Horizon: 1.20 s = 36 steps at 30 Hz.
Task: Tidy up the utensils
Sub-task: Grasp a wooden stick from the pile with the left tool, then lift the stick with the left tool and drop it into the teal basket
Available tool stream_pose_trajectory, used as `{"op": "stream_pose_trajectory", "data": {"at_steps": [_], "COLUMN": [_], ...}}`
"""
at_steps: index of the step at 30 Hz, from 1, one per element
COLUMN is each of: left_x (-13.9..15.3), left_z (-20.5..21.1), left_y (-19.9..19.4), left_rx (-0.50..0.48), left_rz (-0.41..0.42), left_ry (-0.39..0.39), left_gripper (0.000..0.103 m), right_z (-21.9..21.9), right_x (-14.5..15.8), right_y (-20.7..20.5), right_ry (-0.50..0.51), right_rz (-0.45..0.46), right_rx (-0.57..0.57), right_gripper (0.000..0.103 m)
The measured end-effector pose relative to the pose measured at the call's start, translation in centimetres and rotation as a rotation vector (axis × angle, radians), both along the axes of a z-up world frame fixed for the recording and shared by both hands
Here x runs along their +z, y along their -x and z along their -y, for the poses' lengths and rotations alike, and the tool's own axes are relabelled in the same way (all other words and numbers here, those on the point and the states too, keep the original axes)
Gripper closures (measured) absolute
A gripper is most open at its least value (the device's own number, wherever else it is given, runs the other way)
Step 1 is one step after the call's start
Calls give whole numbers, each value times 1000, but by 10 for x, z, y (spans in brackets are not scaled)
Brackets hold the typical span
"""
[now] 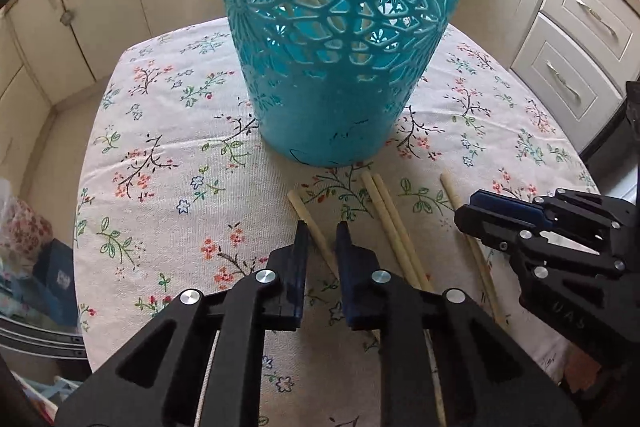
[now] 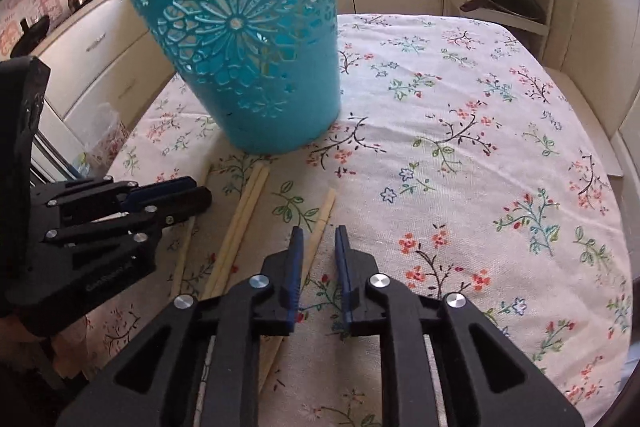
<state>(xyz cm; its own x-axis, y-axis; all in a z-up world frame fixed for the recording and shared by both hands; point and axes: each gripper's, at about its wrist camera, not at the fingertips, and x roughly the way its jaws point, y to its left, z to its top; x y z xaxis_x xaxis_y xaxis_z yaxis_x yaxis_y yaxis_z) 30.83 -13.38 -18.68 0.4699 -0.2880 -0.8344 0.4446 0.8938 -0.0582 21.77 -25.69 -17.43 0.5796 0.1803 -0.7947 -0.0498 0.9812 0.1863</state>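
- While my left claw point(image 1: 322, 233) pinches one chopstick point(image 1: 310, 223) on the worktop point(image 1: 160, 163), it could slip out.
- Right claw point(image 2: 318, 237), nearly closed around another chopstick point(image 2: 322, 217); grip unclear.
- Teal basket point(image 1: 328, 67) just beyond; lifting carelessly could knock it.

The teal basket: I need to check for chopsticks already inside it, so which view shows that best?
Left wrist view: the teal basket fills the frame, and pale sticks show through its cutouts. In the right wrist view the basket is smaller and its contents are unclear.
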Motion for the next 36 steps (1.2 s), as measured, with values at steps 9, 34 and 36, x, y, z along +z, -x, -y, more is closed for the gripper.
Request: {"op": "stream_pose_trajectory", "data": {"at_steps": [9, 34, 36], "left_x": [2, 117, 141], "left_z": [2, -55, -59], "left_y": [2, 47, 45], "left_rx": [-67, -44, -40], "left_rz": [-15, 213, 258], "left_ry": [-27, 390, 449], "left_gripper": [95, 98, 98], "right_z": [2, -7, -7], "right_x": [-2, -2, -2], "right_y": [-2, 6, 6], "right_ry": [-37, 17, 19], "right_rz": [3, 51, 52], "right_rx": [-9, 25, 29], "right_gripper": [86, 74, 74]}}
